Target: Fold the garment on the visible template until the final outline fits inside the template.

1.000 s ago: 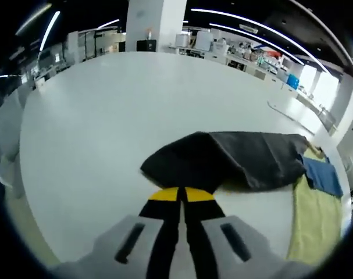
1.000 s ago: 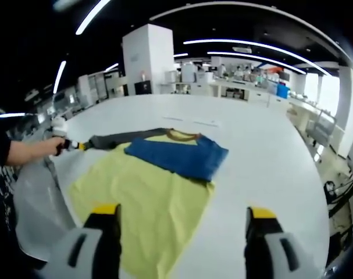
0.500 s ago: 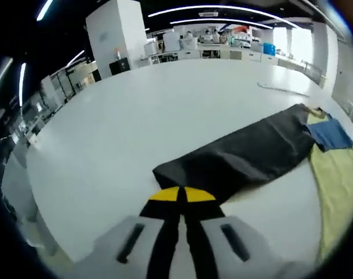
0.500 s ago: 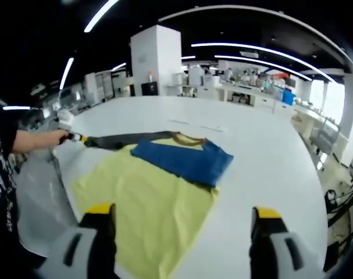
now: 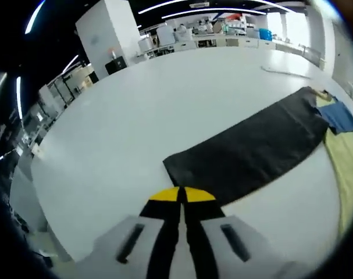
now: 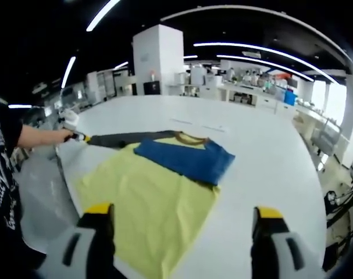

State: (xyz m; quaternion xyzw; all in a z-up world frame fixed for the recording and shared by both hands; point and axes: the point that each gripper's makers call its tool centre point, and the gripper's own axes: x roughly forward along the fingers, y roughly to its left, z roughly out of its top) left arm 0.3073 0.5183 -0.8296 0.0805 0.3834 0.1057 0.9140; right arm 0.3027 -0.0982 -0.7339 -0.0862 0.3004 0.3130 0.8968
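On the white table (image 6: 263, 145), the left gripper (image 5: 181, 196), jaws clamped on the dark sleeve (image 5: 252, 152), has drawn it out flat and straight since a second ago. The garment (image 6: 185, 160) lies on the yellow template (image 6: 147, 209) ahead of the right gripper (image 6: 182, 218), wide open and empty; that sleeve looks ready to fold inward

The white table (image 6: 263, 151) lies bare across its far half and along its right edge, so a gripper could pass freely there. Toward the near left corner the yellow template (image 6: 147, 200) and the blue garment (image 6: 185, 160) cover the surface. The dark sleeve (image 5: 252, 148) stretches flat towards the left edge, with open tabletop on both sides of it.
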